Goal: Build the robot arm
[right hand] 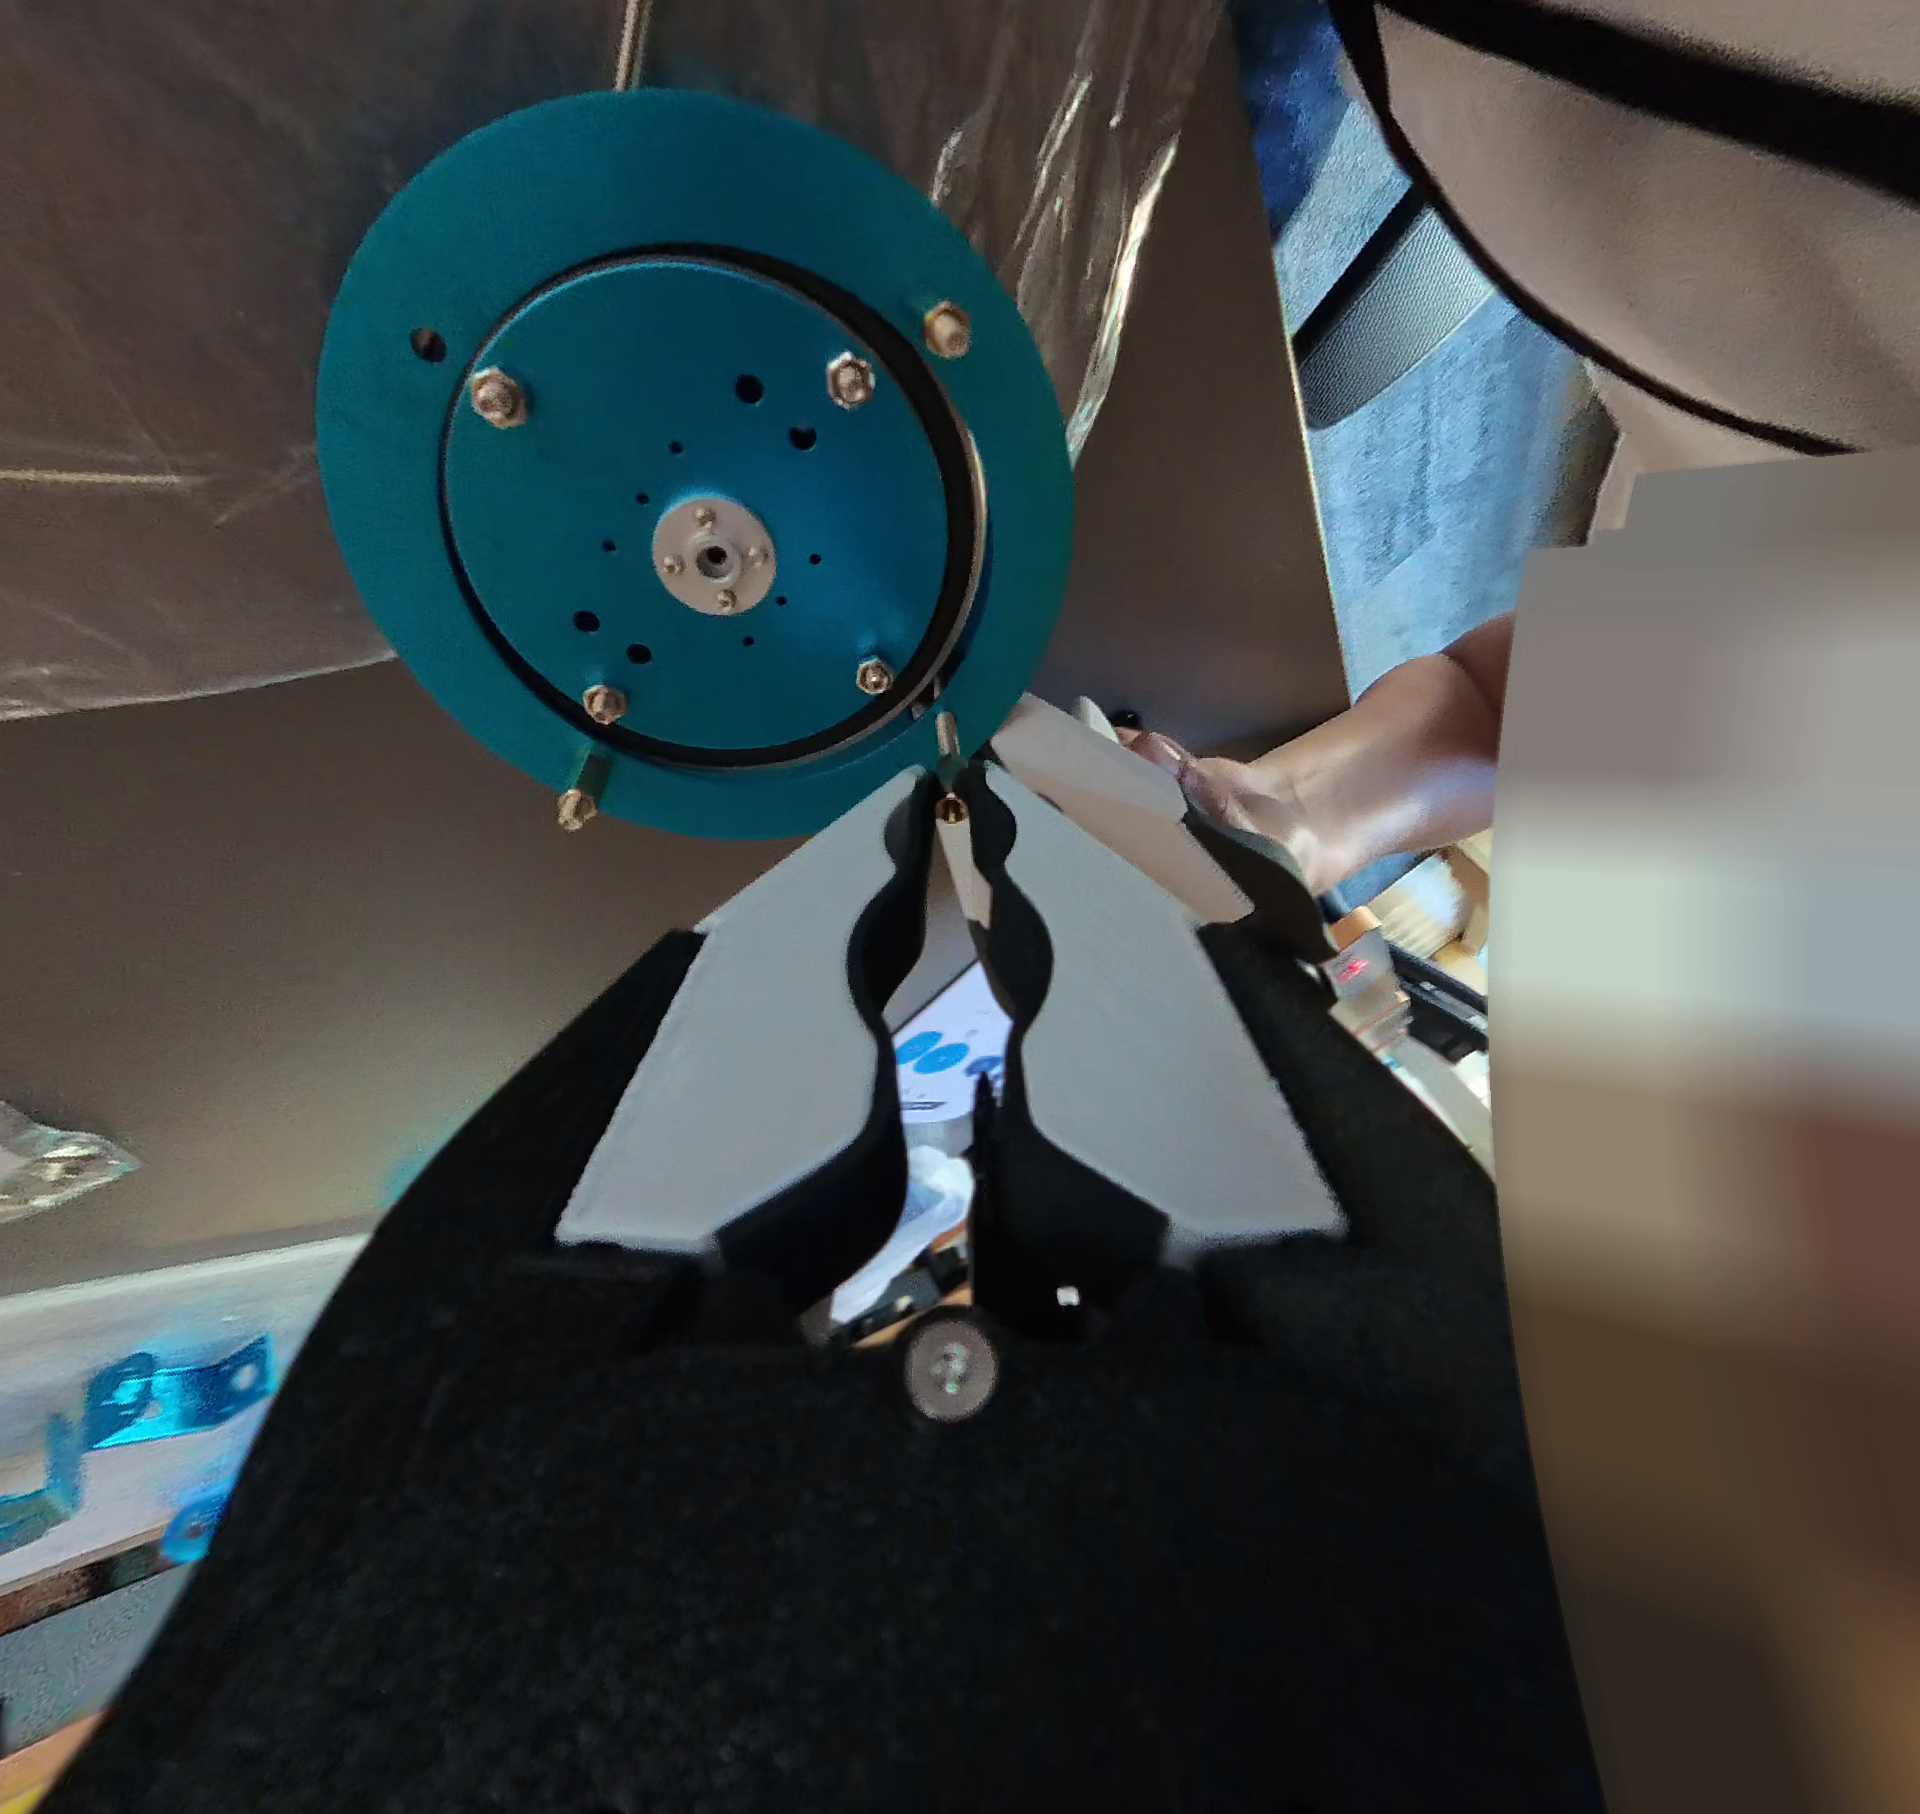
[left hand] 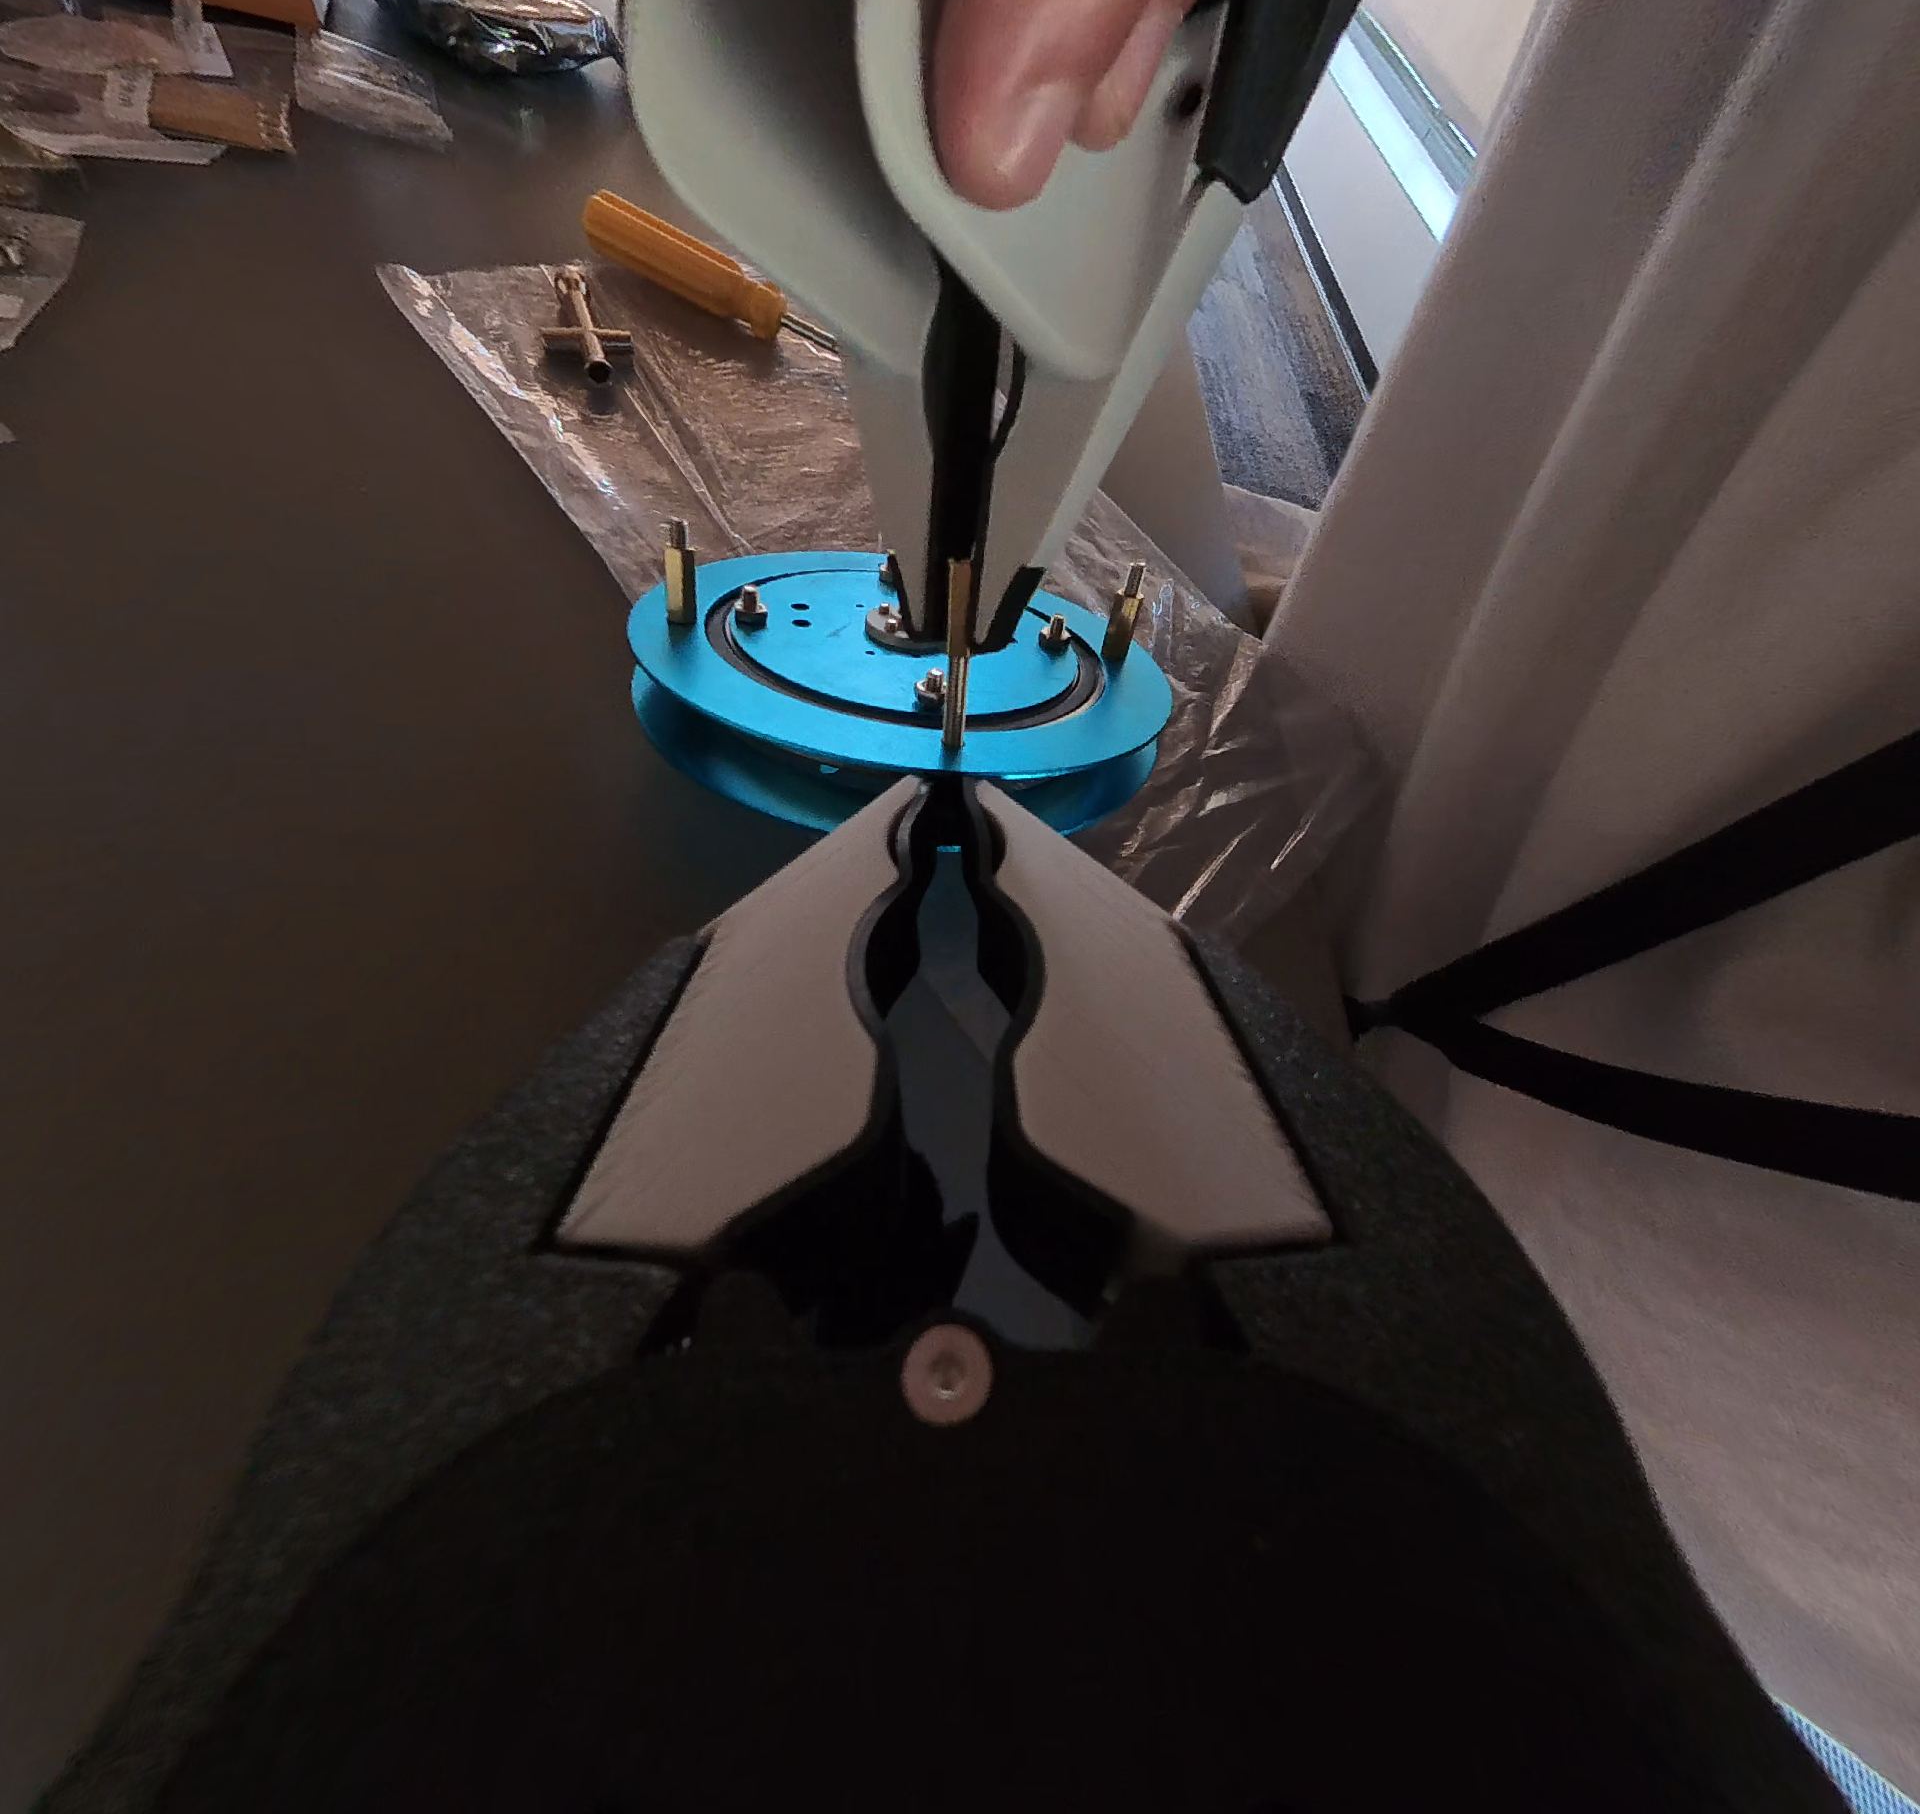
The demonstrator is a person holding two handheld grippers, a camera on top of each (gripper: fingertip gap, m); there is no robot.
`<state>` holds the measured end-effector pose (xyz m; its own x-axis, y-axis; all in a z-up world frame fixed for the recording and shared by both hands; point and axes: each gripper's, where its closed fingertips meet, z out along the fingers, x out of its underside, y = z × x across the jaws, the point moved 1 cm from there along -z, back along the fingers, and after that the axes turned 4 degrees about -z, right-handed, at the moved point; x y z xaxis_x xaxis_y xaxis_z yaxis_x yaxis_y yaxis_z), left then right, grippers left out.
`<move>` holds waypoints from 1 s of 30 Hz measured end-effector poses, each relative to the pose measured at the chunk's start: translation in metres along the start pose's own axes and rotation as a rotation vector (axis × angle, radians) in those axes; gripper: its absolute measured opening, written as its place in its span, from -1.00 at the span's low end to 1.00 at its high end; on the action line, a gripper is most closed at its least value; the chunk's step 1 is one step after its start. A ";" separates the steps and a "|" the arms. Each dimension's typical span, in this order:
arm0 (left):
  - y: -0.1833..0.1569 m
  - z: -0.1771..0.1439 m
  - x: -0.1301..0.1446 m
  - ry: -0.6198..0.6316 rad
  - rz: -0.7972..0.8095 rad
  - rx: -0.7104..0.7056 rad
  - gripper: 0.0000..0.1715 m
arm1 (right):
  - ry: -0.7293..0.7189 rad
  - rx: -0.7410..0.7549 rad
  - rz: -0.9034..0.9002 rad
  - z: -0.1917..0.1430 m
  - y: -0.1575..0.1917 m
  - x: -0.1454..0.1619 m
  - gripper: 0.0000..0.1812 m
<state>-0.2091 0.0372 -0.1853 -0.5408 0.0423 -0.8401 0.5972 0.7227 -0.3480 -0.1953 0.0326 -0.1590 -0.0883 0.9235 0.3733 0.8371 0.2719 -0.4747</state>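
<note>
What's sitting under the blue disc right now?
The blue disc rests on a clear plastic sheet spread over the dark table. A lower blue rim shows beneath its top plate; anything directly underneath is covered.

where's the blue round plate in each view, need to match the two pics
Left wrist view: the blue round plate lies centre frame, seen edge-on, just beyond the left gripper, whose tips are at its near rim.
Right wrist view: the plate is upper left of centre, seen face-on, above the right gripper.
Shared landmark: the brass standoff clamped in the right gripper at the plate's rim.
</note>
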 end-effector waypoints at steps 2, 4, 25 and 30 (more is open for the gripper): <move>0.000 0.000 0.000 0.005 -0.013 0.016 -0.98 | -0.009 0.021 -0.061 0.000 0.000 0.000 -0.94; 0.000 0.000 0.000 0.006 -0.036 0.035 -0.99 | -0.006 0.041 -0.132 0.001 0.000 0.000 -0.94; 0.006 -0.003 -0.005 -0.017 -0.069 0.068 -0.98 | 0.085 -0.019 0.074 -0.003 0.003 0.008 -0.94; 0.005 -0.004 -0.005 -0.022 -0.053 0.060 -0.99 | 0.195 -0.054 0.436 -0.013 0.008 0.031 -0.94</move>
<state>-0.2058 0.0434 -0.1814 -0.5599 -0.0102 -0.8285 0.6028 0.6810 -0.4157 -0.1846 0.0599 -0.1410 0.3758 0.8790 0.2936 0.8011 -0.1489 -0.5797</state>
